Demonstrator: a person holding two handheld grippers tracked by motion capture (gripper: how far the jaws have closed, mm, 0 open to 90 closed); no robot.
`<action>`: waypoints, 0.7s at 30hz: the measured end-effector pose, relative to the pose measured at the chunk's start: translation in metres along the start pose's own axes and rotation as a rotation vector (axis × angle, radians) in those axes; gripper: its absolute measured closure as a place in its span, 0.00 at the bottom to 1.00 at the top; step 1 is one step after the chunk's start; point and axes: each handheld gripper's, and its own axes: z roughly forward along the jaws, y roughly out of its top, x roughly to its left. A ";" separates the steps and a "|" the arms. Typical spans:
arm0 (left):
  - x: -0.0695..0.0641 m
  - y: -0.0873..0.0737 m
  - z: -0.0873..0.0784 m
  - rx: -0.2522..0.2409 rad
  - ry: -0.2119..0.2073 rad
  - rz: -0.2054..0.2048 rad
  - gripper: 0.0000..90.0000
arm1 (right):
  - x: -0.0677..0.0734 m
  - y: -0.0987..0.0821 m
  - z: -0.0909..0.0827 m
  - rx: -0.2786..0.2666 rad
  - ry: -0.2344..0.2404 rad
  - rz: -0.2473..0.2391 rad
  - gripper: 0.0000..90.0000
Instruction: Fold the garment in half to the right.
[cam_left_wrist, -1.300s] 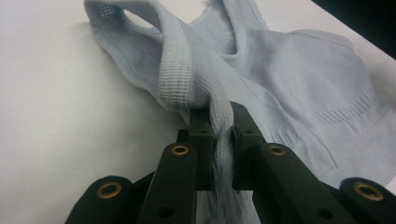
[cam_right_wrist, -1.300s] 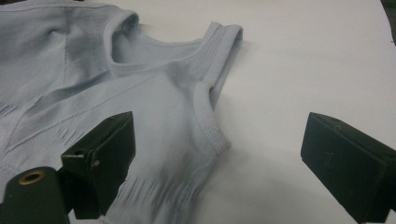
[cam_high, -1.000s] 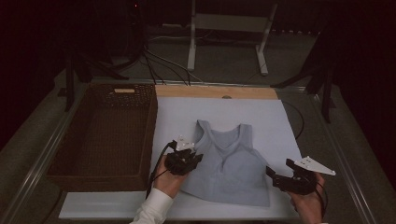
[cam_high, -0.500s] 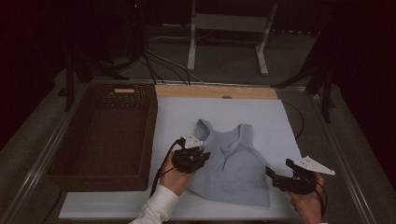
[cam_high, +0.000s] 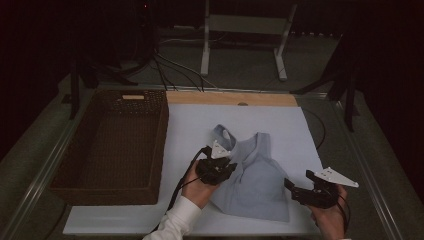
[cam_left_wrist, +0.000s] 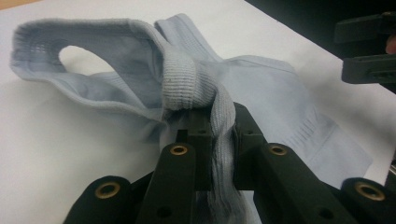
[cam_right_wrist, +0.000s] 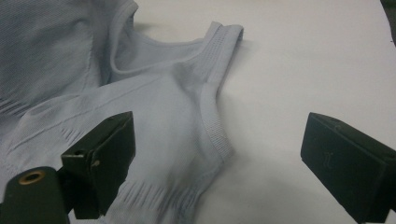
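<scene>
Left gripper view shows the left gripper (cam_left_wrist: 212, 140) clamped on a bunched ribbed edge of the pale blue tank top (cam_left_wrist: 261, 88), with only a narrow twist of fabric caught between the jaws. On the high view the tank top (cam_high: 255, 185) lies on the white mat (cam_high: 280, 120), right of the wicker basket (cam_high: 107, 145), its left side pulled over toward the middle by the left gripper (cam_high: 220, 167). The right gripper (cam_high: 300, 187) waits at the garment's near right corner with its jaws wide apart and nothing between them; in the right gripper view the armhole edge (cam_right_wrist: 217, 133) lies flat between the jaws of the right gripper (cam_right_wrist: 217, 163), untouched. The main risk is that the thin pinch slips, since the knit is stretchy and gathered unevenly, so the fold would drop short and crooked. With the right side unheld, the whole garment could also drag across the mat instead of folding. Pulling further left might bring fabric over the mat's edge toward the basket.
</scene>
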 end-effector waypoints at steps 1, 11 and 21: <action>-0.001 0.001 0.001 0.002 -0.002 0.004 0.91 | 0.000 0.000 0.000 0.000 0.001 0.000 0.11; -0.015 0.008 0.011 0.007 -0.033 0.026 0.91 | 0.000 0.000 0.000 0.000 0.001 0.000 0.11; -0.031 0.012 0.027 0.007 -0.072 0.044 0.91 | -0.001 0.000 -0.001 -0.003 -0.007 0.003 0.11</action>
